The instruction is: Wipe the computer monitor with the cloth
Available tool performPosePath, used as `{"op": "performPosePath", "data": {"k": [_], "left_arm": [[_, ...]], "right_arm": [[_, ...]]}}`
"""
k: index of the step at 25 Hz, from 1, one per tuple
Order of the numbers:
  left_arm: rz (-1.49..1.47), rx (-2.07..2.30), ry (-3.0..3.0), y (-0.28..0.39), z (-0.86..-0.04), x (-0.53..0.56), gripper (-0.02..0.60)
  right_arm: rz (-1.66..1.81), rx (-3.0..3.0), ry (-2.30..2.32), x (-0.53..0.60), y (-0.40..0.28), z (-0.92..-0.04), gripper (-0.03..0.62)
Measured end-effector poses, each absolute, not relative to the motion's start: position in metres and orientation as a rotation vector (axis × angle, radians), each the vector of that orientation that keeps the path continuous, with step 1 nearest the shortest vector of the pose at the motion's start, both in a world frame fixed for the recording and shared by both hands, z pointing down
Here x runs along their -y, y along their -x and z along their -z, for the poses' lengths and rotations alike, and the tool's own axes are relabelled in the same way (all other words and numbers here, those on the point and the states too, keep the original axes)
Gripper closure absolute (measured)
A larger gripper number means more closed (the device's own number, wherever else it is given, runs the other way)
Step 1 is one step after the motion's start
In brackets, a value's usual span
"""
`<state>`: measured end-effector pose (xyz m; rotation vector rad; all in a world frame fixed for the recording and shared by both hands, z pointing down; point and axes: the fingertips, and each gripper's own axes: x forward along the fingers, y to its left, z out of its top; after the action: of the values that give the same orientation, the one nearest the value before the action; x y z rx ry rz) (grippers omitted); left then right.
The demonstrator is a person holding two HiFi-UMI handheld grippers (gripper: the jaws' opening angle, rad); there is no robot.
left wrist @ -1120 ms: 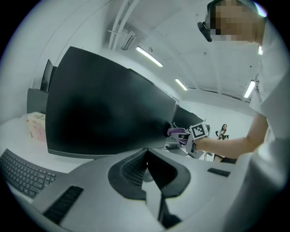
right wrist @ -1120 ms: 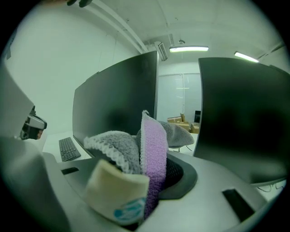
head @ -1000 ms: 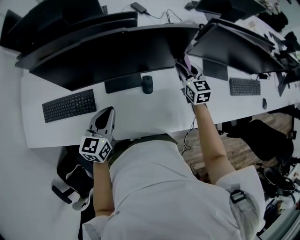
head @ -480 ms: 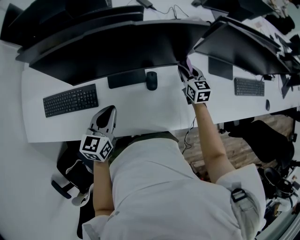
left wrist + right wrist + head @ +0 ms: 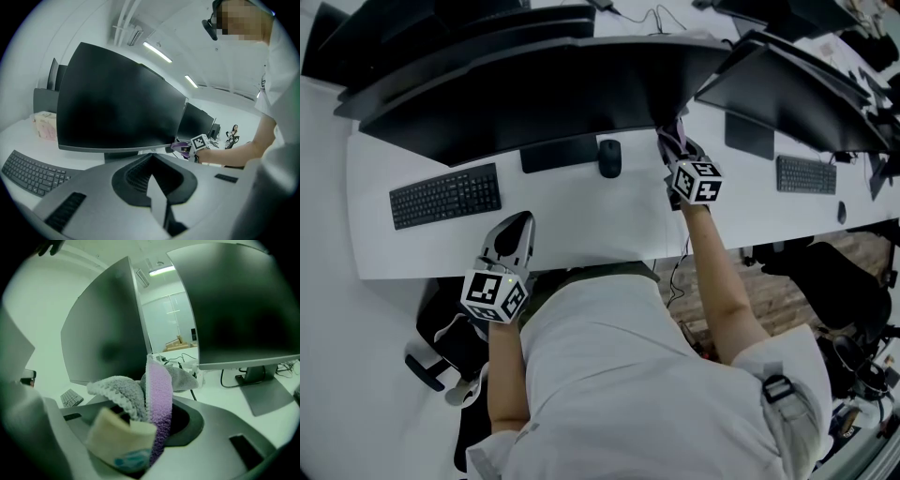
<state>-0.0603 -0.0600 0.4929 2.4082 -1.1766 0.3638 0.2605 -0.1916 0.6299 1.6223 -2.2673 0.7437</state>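
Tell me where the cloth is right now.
The cloth is clamped in the right gripper, up at the lower right corner of the central monitor, just right of the mouse in the head view.

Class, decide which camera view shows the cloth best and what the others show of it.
The right gripper view: the cloth fills its centre, purple and grey folds clamped between the jaws. The head view shows only a purple scrap at the right gripper by the monitor; the left gripper view, a tiny distant patch.
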Motion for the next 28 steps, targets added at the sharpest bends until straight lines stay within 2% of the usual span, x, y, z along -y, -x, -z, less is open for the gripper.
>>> {"op": "performPosePath", "data": {"k": [7,28], "left_arm": [[-0.366,1.182,-2.399,0.064,-0.495,0.059,0.580],[-0.363,1.200,-2.382,0.078,-0.498,0.051,0.580]], "right_arm": [[-1.051,2.312,-1.708,0.188,-0.250,-0.642,0.454],[-1.577,2.503,-1.694,0.188,-0.218,-0.638,0.454]]}}
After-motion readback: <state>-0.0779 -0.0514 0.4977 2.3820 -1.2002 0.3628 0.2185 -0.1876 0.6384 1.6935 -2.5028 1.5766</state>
